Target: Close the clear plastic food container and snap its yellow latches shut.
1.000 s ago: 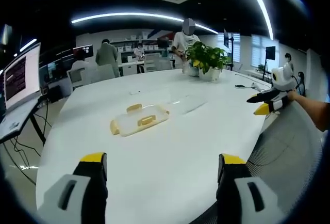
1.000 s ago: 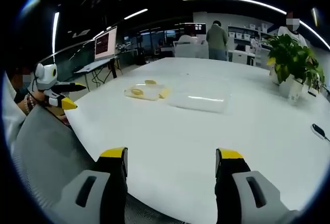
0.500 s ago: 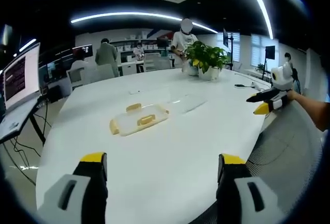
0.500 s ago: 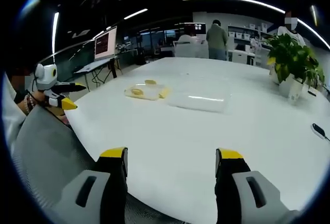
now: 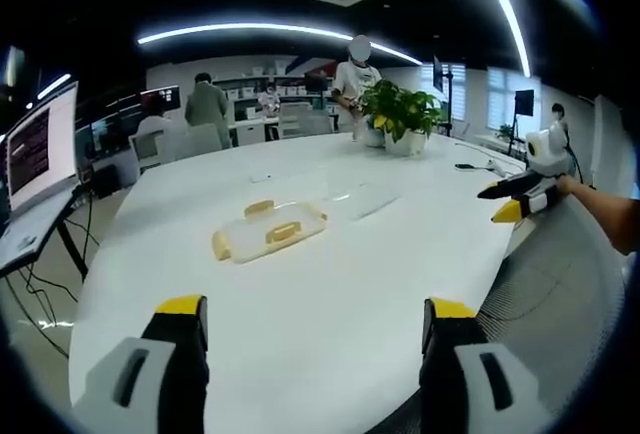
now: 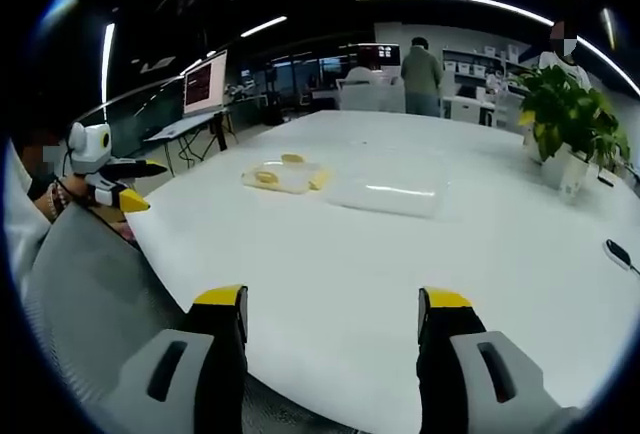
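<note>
Table (image 5: 330, 294) is plain glossy white. The food container (image 5: 268, 232) is see-through with bright yellow latches (image 5: 284, 232). Both grippers are grey with yellow tips over black, left gripper (image 5: 314, 339) and right gripper (image 6: 332, 329) alike. Potted plant (image 6: 570, 114) is leafy green in a white pot.

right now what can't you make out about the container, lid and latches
- Container, left gripper view: too far and clear to tell if anything is inside.
- Latches: too small to tell how they sit; the far side's count is unclear.
- Lid, right gripper view: glare and clear plastic blur its edges; whether it touches the container cannot be told.
- Left gripper and right gripper: jaw bases cut off by the bottom edge.
</note>
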Action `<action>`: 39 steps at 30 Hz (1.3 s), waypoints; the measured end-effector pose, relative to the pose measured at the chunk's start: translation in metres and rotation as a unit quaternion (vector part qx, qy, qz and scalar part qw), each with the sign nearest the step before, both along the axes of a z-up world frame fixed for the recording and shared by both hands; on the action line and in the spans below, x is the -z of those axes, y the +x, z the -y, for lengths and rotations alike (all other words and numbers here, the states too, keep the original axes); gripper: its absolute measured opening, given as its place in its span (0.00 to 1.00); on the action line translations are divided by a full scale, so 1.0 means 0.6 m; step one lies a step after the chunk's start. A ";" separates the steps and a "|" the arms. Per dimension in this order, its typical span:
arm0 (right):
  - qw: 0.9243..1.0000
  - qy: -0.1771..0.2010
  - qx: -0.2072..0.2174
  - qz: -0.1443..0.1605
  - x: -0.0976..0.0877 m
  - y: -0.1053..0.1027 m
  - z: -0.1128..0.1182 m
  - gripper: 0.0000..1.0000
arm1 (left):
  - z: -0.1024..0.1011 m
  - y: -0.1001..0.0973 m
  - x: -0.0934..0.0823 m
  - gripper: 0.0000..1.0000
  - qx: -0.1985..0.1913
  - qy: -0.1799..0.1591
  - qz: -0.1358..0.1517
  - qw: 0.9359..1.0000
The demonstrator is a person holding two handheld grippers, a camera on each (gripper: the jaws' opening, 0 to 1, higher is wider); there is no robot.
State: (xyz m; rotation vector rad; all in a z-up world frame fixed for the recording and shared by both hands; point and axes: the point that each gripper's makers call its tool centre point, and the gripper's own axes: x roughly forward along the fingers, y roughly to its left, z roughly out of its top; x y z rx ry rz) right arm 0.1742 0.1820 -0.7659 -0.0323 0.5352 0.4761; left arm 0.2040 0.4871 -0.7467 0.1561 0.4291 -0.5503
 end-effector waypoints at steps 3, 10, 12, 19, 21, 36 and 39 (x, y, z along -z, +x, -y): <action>1.000 0.000 0.000 0.001 -0.001 0.000 0.000 0.67 | 0.000 0.000 -0.001 0.86 0.000 0.001 0.002 1.000; 1.000 -0.019 0.000 0.002 0.001 0.000 0.003 0.68 | 0.000 0.000 -0.001 0.86 0.003 0.005 0.003 1.000; 1.000 -0.022 -0.002 0.004 0.000 0.001 0.002 0.69 | -0.001 0.001 -0.003 0.86 0.000 0.003 0.003 1.000; 0.995 -0.093 -0.027 0.008 0.000 0.004 0.005 0.67 | 0.003 0.002 -0.006 0.86 0.011 0.018 0.001 1.000; 0.995 -0.097 -0.031 0.012 -0.006 0.006 0.004 0.65 | 0.009 0.003 -0.004 0.85 0.023 0.014 -0.012 1.000; 0.985 -0.129 -0.096 0.061 -0.065 0.114 -0.039 0.57 | -0.004 0.117 -0.054 0.85 0.039 0.074 0.042 0.996; 0.979 -0.141 -0.128 0.071 -0.078 0.152 -0.065 0.56 | -0.016 0.154 -0.066 0.83 0.048 0.109 0.060 0.991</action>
